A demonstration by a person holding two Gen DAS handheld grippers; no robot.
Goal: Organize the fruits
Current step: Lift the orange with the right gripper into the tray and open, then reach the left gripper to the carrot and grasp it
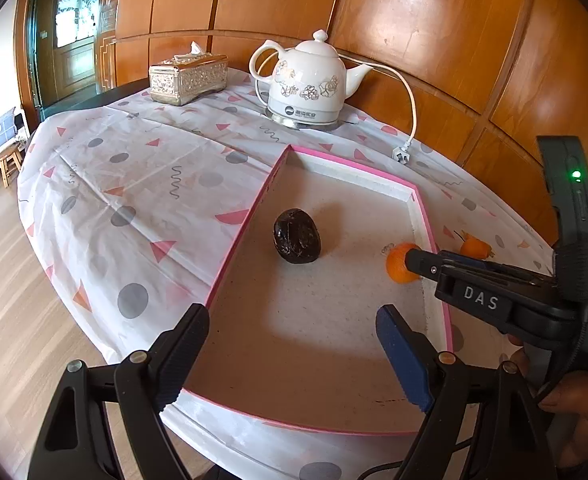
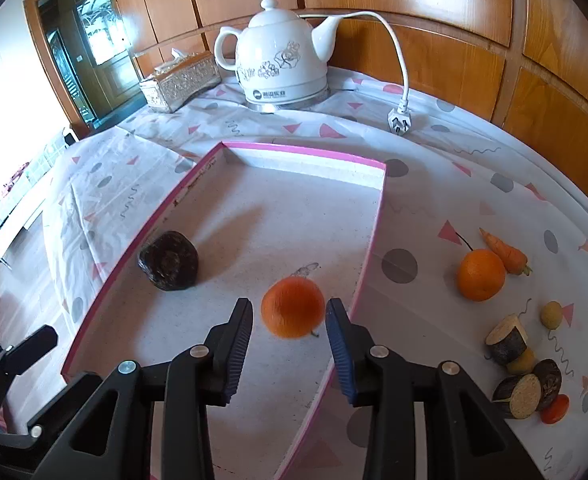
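A pink-rimmed white tray (image 1: 249,216) (image 2: 306,148) lies on the patterned tablecloth. A dark wrinkled fruit (image 1: 297,236) (image 2: 168,261) rests on its floor. My right gripper (image 2: 289,308) (image 1: 412,260) reaches over the tray's right wall, shut on a small orange (image 2: 292,307) (image 1: 398,268) that looks slightly blurred between its fingertips. My left gripper (image 1: 294,340) hovers over the tray's near edge, open with nothing between its fingers. A second orange (image 2: 480,275) (image 1: 474,247) sits on the cloth right of the tray.
A carrot (image 2: 506,252), cut aubergine pieces (image 2: 508,340), a small yellow ball (image 2: 551,314) and a red piece (image 2: 556,409) lie at the right. Behind the tray stand a white kettle (image 1: 306,84) with a loose plug (image 2: 398,122) and a tissue box (image 1: 187,78).
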